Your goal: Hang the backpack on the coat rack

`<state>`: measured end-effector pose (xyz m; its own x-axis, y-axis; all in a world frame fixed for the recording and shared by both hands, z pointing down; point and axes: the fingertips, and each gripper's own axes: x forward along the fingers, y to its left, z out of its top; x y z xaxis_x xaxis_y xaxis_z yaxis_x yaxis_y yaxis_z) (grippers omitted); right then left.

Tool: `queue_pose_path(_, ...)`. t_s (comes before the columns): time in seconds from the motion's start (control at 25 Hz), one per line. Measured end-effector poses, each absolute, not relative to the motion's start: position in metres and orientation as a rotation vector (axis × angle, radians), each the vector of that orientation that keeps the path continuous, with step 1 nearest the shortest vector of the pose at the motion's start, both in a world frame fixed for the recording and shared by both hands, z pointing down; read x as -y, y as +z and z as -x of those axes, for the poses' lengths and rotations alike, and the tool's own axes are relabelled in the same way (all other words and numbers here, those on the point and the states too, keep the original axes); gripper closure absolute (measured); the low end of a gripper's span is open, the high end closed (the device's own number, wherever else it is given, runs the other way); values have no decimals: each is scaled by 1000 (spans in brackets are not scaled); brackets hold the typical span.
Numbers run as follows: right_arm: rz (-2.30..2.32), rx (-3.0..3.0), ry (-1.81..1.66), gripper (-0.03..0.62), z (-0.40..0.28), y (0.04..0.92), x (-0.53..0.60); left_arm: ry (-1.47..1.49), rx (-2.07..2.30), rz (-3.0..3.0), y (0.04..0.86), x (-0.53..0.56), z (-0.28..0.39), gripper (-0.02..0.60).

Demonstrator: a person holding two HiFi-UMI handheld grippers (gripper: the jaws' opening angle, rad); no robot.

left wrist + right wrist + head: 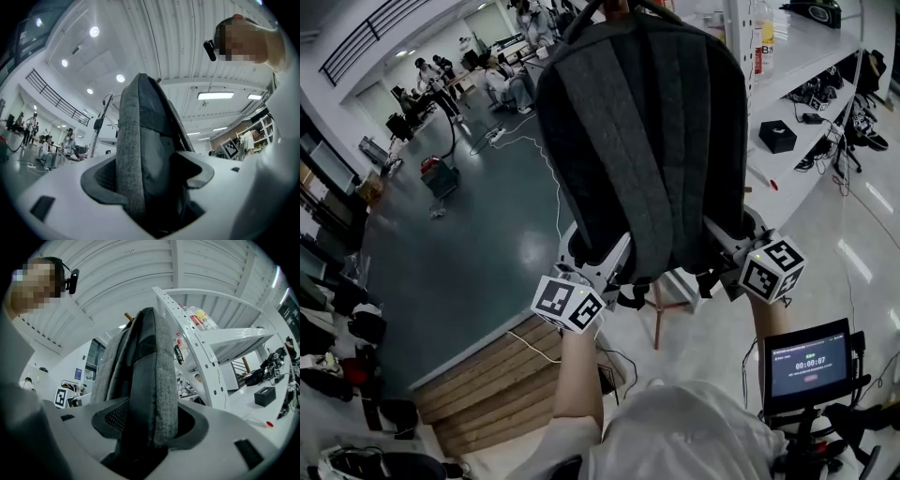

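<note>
A dark grey backpack is held up in front of me, its padded back and shoulder straps facing me. My left gripper is shut on its lower left edge, and my right gripper is shut on its lower right edge. In the left gripper view the backpack's grey fabric edge stands pinched in the left gripper. The right gripper view shows the backpack clamped likewise in the right gripper. A wooden peg of the coat rack peeks out behind the backpack's top; its wooden pole shows below the backpack.
A white shelf unit with bottles and a black box stands close on the right. Wooden steps lie low on the left. A small timer screen sits at lower right. People work far back.
</note>
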<state>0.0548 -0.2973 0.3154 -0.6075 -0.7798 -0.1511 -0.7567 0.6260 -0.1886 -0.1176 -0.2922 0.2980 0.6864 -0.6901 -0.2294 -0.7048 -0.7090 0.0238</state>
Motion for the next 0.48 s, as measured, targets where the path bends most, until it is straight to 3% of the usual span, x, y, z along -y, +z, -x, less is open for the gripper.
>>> queue_pose_path(0.48,1246,-2590,-134,356,-57,334,308,452,-1245,2831,321,296,126,230)
